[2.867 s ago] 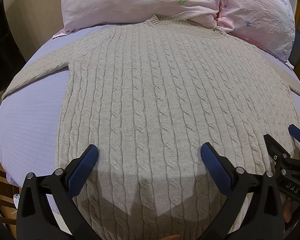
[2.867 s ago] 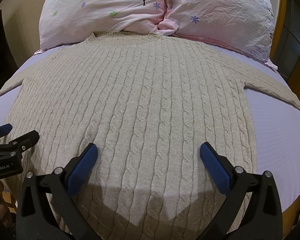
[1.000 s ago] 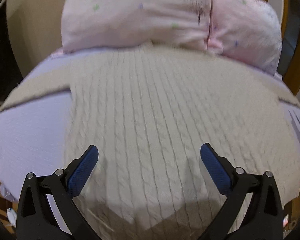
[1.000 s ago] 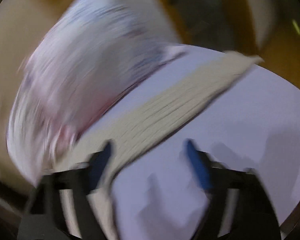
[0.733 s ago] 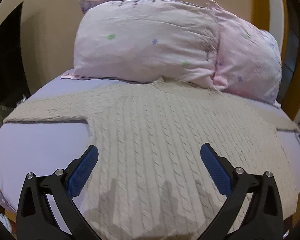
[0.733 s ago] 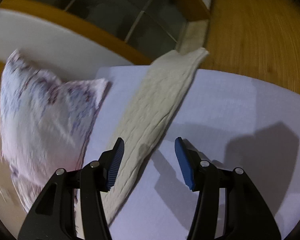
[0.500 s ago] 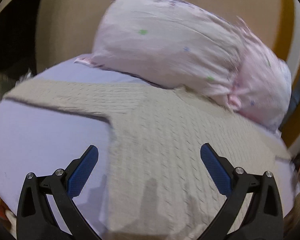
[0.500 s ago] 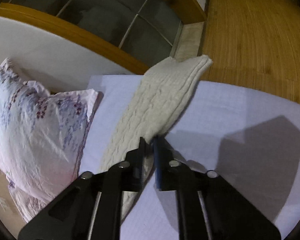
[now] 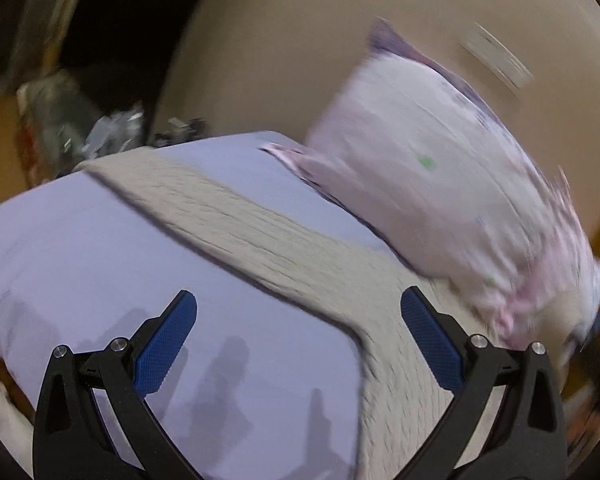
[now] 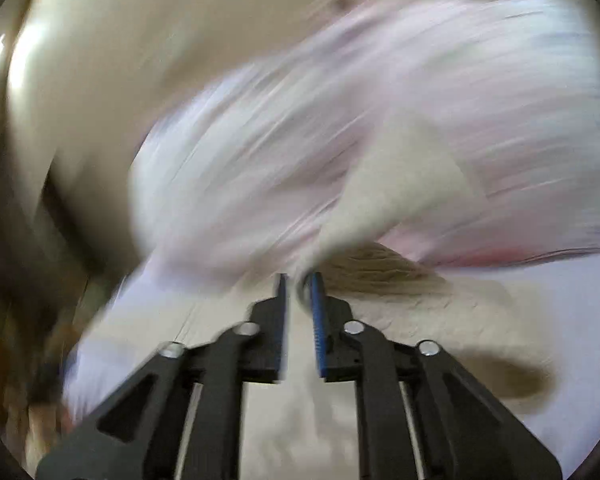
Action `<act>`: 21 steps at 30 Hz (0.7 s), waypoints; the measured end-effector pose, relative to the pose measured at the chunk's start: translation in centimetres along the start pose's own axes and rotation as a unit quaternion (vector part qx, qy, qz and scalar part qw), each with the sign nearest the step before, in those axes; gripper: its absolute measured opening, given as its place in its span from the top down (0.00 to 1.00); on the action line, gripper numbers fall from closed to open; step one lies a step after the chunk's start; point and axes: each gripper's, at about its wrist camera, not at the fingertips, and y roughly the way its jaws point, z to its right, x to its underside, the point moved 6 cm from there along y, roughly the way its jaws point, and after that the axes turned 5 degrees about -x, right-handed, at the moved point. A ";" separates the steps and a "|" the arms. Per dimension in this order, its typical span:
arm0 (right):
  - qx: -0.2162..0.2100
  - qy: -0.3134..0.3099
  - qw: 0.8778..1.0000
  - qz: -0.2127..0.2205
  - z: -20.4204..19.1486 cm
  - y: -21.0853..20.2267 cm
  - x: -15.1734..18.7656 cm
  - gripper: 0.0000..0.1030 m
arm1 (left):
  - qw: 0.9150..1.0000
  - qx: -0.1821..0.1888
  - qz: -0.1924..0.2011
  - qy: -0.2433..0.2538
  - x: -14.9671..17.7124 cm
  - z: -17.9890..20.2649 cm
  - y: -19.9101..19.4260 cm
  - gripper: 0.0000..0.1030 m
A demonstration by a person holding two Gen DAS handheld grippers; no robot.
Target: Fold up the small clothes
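Note:
A beige cable-knit sweater (image 9: 400, 360) lies flat on a lavender bed sheet (image 9: 100, 264). Its left sleeve (image 9: 228, 216) stretches out to the bed's far left edge. My left gripper (image 9: 298, 336) is open and empty, hovering above the sheet near the armpit of that sleeve. In the blurred right wrist view, my right gripper (image 10: 298, 280) is shut on the sweater's right sleeve (image 10: 396, 192), which is lifted and hangs up and to the right over the sweater body (image 10: 400, 320).
Two pink flowered pillows (image 9: 440, 184) lie at the head of the bed, just beyond the sweater; they also show in the right wrist view (image 10: 300, 140). Dark clutter (image 9: 72, 132) stands beside the bed's far left corner. A beige wall (image 9: 300, 40) is behind.
My right gripper closed on the right sleeve and has swung it up and in toward the sweater body. My left gripper has turned left toward the left sleeve, still open.

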 end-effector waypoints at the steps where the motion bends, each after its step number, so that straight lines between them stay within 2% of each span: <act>1: -0.017 -0.015 0.999 -0.042 -2.0 2.3 1.4 0.64 | 1.000 -0.005 -0.002 -0.023 -0.7 -1.2 0.5 0.04; 2: -0.024 -0.029 0.997 -0.071 -3.7 4.0 2.9 0.62 | 0.999 -0.007 -0.006 -0.040 -1.2 -2.1 0.9 0.12; 3: -0.025 -0.036 0.996 -0.076 -4.4 4.4 3.6 0.60 | 0.998 -0.009 -0.013 -0.063 -1.8 -3.5 1.5 0.16; 5: -0.018 -0.028 0.998 -0.055 -4.1 3.6 3.9 0.37 | 0.995 -0.016 -0.023 -0.095 -2.6 -5.3 2.4 0.21; 7: -0.005 -0.001 1.000 -0.029 -2.0 2.0 3.5 0.29 | 0.990 -0.029 -0.032 -0.135 -3.5 -7.9 3.6 0.24; 10: 0.036 0.041 0.999 -0.006 2.4 -0.3 2.8 0.29 | 0.978 -0.033 -0.044 -0.200 -4.5 -11.2 5.1 0.29; 12: 0.062 0.071 0.996 0.001 5.5 -2.0 3.0 0.28 | 0.970 -0.029 -0.043 -0.236 -5.2 -12.7 5.9 0.37; 14: 0.081 0.104 0.991 0.007 8.5 -3.9 3.9 0.28 | 0.966 -0.034 -0.041 -0.254 -6.0 -13.5 6.6 0.39; 17: 0.093 0.142 0.985 0.016 11.6 -4.9 4.7 0.27 | 0.959 -0.040 -0.042 -0.277 -7.3 -14.6 7.9 0.47; 19: 0.096 0.155 0.983 0.023 12.4 -5.8 4.9 0.27 | 0.956 -0.038 -0.041 -0.288 -7.8 -15.4 8.6 0.57; 20: 0.097 0.159 0.982 0.026 12.9 -6.2 5.1 0.26 | 0.955 -0.039 -0.043 -0.291 -8.0 -15.6 8.8 0.70; 21: 0.098 0.161 0.982 0.029 13.1 -6.5 5.3 0.26 | 0.952 -0.049 -0.051 -0.296 -8.1 -16.2 9.4 0.89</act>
